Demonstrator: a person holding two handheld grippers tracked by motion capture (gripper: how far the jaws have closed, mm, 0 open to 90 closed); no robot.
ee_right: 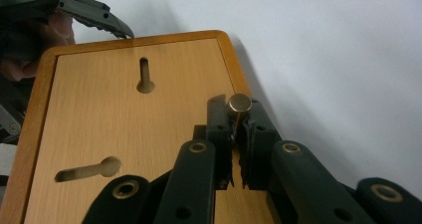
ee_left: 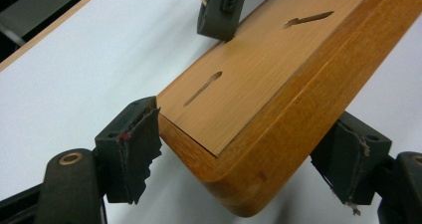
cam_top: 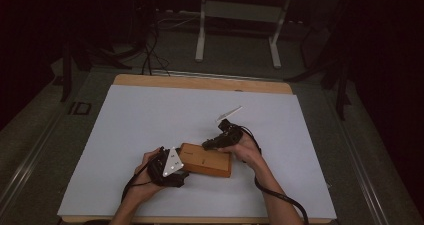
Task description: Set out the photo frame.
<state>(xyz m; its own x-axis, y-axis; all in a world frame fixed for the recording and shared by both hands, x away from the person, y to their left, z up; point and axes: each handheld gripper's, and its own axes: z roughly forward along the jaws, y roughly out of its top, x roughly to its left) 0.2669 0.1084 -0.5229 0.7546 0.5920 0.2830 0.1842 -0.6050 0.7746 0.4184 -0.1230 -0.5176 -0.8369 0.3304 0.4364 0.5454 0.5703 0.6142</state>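
The wooden box (cam_top: 206, 160) lies bottom-up near the front edge of the tabletop (cam_top: 150, 115), its long axis running left to right between my hands, two keyhole slots (ee_right: 145, 75) showing in its panel. My left gripper (ee_left: 239, 154) straddles the box's left end, jaws apart against its two long sides, bracing it. My right gripper (ee_right: 238, 134), at the right end, is clamped on the stem of a small brass key (ee_right: 239, 103) that stands straight up from the panel, so any turn must come from this hand.
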